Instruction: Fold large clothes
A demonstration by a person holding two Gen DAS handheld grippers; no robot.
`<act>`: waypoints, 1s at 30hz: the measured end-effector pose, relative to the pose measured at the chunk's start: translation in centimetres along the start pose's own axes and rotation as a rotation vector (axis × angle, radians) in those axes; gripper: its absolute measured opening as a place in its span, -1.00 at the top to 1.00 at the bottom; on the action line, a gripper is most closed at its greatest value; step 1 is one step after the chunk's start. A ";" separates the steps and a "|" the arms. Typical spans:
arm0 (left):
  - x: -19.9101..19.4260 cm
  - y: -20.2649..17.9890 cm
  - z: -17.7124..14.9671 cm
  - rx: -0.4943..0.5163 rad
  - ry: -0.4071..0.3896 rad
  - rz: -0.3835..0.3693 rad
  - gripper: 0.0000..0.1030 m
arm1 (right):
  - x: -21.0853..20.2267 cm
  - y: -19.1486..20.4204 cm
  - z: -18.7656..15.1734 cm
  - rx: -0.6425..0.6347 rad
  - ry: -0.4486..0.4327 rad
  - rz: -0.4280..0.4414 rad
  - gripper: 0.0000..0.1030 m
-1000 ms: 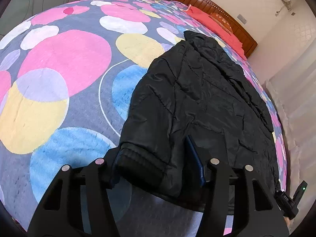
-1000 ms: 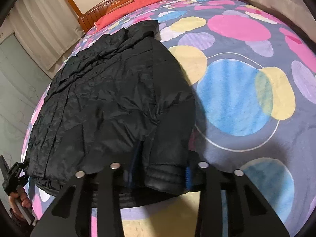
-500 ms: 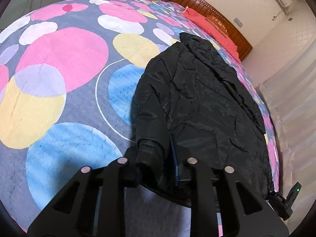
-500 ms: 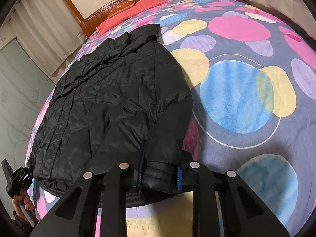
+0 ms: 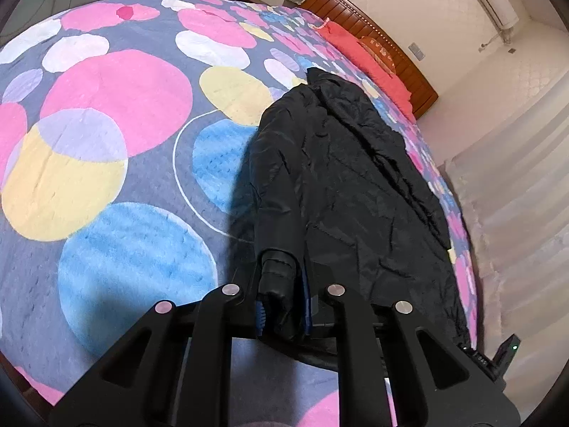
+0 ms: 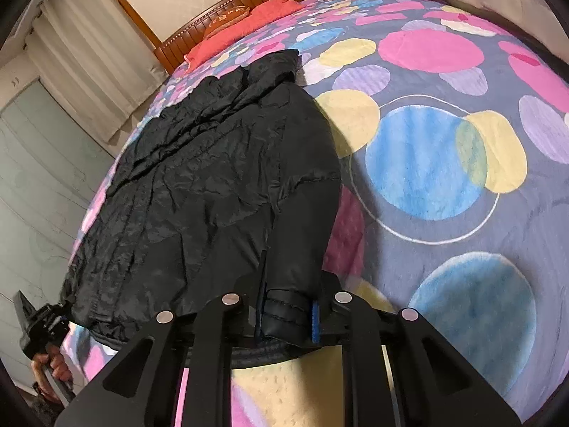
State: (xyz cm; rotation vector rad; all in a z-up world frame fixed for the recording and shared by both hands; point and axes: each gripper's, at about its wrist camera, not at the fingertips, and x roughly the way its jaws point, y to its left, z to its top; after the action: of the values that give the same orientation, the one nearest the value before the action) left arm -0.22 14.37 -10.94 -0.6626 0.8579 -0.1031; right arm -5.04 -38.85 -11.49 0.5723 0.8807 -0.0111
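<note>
Cuffs pinched, jacket ready for the first fold

Black padded jacket (image 5: 355, 192) lies flat on the bed (image 5: 117, 163), stretching away from both of my tongs toward the wooden headboard (image 6: 227, 10), with its collar at the far end and its hem nearest me. My left tongs (image 5: 282, 307) have come together on the ribbed cuff (image 5: 277, 277) of one sleeve, the blue pads pressing it from both sides. My right tongs (image 6: 288, 320) are closing on the other cuff (image 6: 284, 309), which already sits squeezed between their pads. Each sleeve runs straight ahead from its tongs along the jacket's outer edge, so the body of the garment lies between my two grips. In the right view my left hand (image 6: 53, 366) shows at the lower left, beside the jacket's near corner.

Risks, as I judge them: the shell looks slick and the filling springy, so a cuff held only by its tip could slide out once the sleeve's weight comes onto it. Lifting one side sooner or higher than the other would likely twist the body and drag it across the fleecy bedspread, spoiling the flat layout. The near hem appears to lie close to the bed's edge, so pulling toward me might tip the jacket off the mattress.
</note>
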 end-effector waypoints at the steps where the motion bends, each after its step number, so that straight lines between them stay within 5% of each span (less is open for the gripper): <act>1: -0.1 -0.1 0.2 -0.005 0.000 -0.008 0.73 | -0.1 -0.2 0.3 0.018 0.001 0.023 0.65; 15: -1.7 -6.4 7.8 0.025 -0.056 -0.215 0.76 | -2.6 3.1 8.4 0.091 -0.079 0.366 0.71; 30: 6.2 -13.2 21.0 0.090 -0.128 -0.143 0.76 | 3.5 5.5 22.7 0.158 -0.179 0.413 0.71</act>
State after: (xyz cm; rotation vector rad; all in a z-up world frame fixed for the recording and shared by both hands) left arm 21.51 12.19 2.41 -0.6386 0.6782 -0.2241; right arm 14.98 -44.25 -0.19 0.8798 0.5793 0.2407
